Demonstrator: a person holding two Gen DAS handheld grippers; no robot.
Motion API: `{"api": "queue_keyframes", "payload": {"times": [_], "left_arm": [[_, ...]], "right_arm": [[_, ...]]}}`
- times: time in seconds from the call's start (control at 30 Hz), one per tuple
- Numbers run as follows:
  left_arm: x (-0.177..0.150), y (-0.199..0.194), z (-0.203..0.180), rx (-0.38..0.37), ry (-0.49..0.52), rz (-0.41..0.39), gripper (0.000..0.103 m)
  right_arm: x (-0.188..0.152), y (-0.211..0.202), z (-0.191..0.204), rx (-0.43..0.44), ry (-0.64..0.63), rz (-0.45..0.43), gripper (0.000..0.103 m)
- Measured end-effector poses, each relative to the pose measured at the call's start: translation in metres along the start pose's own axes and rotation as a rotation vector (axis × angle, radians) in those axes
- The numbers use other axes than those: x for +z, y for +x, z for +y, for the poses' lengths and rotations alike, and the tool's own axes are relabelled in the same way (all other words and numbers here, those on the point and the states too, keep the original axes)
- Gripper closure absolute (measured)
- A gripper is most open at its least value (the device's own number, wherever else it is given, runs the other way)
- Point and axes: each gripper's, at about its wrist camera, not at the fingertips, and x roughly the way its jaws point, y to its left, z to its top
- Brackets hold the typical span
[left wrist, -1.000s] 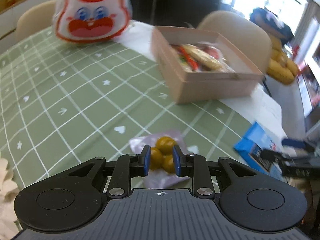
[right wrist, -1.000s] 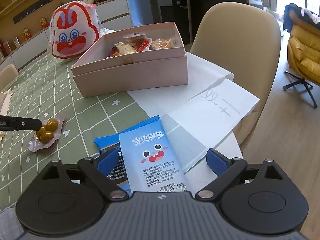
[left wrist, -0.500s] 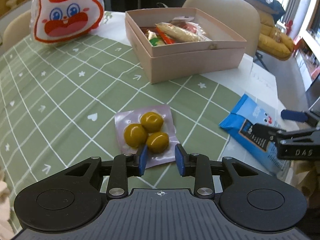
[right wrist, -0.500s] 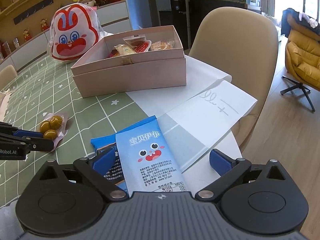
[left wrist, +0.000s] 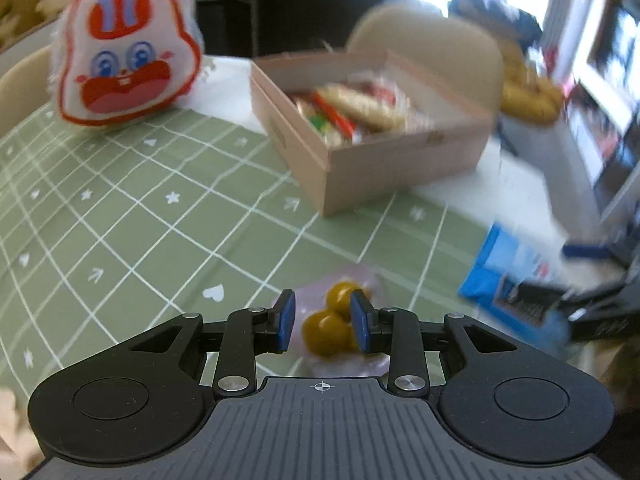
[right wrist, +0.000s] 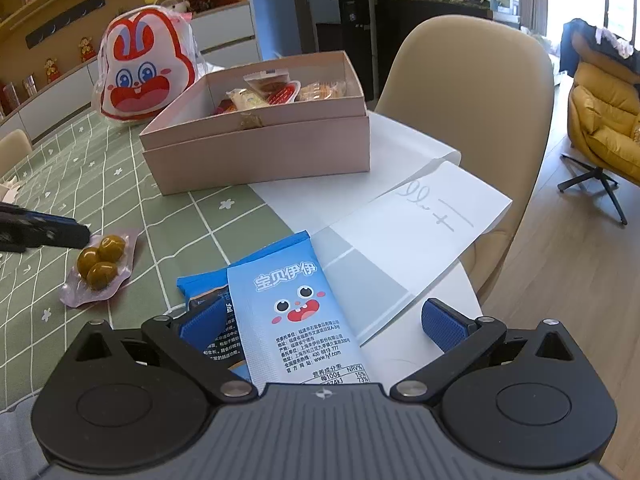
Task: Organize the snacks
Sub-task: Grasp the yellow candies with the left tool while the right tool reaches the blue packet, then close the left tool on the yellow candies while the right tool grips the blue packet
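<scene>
Snacks lay scattered as you worked the green checked tablecloth: a clear pouch of three olive-yellow balls sat at lower centre of the left wrist view, a blue snack packet at lower centre of the right wrist view, and the open pink box, already holding several wrapped items, stood above both.

Your left gripper was partly open, its jaws having just been widening, with the pouch between the blue pads; whether either pad touched the film could not be told through the blur. Your right gripper was spread wide, its jaws also having just been opening, straddling the packet's near end without pressing it.

The risk, as it looked, lay with the pouch: the pads stood beside the round balls rather than the flat film, so closing there could squeeze one sideways and let the slick pouch slip out. On the right, the packet overlay white paper, which a low pinch might catch and drag along.

The packet's long axis ran from the bottom of the frame up and slightly left, toward the box, printed face up. The pouch's long axis ran from lower left to upper right in the right wrist view.
</scene>
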Motion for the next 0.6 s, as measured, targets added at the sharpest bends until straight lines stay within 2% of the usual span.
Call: {"api": "queue_keyframes", "payload": {"times": [0.1, 0.27, 0.37, 0.47, 0.6], "left_arm": [[0.001, 0.007, -0.007, -0.003, 0.075, 0.027, 0.07], [0.0, 0.001, -0.012, -0.018, 0.083, 0.005, 0.07], [0.002, 0.0, -0.017, -0.043, 0.102, -0.012, 0.068], [0.004, 0.011, -0.021, -0.013, 0.132, 0.004, 0.067], [0.007, 0.016, -0.017, -0.028, 0.096, 0.005, 0.063]], "right_arm": [[0.007, -0.002, 0.001, 0.03, -0.018, 0.062, 0.001], [0.004, -0.019, 0.013, 0.068, -0.097, 0.013, 0.005], [-0.001, -0.017, 0.024, 0.096, -0.154, 0.043, 0.005], [-0.004, -0.007, 0.03, 0.086, -0.173, 0.092, 0.004], [-0.006, -0.005, 0.036, 0.052, -0.213, 0.103, 0.004]]}}
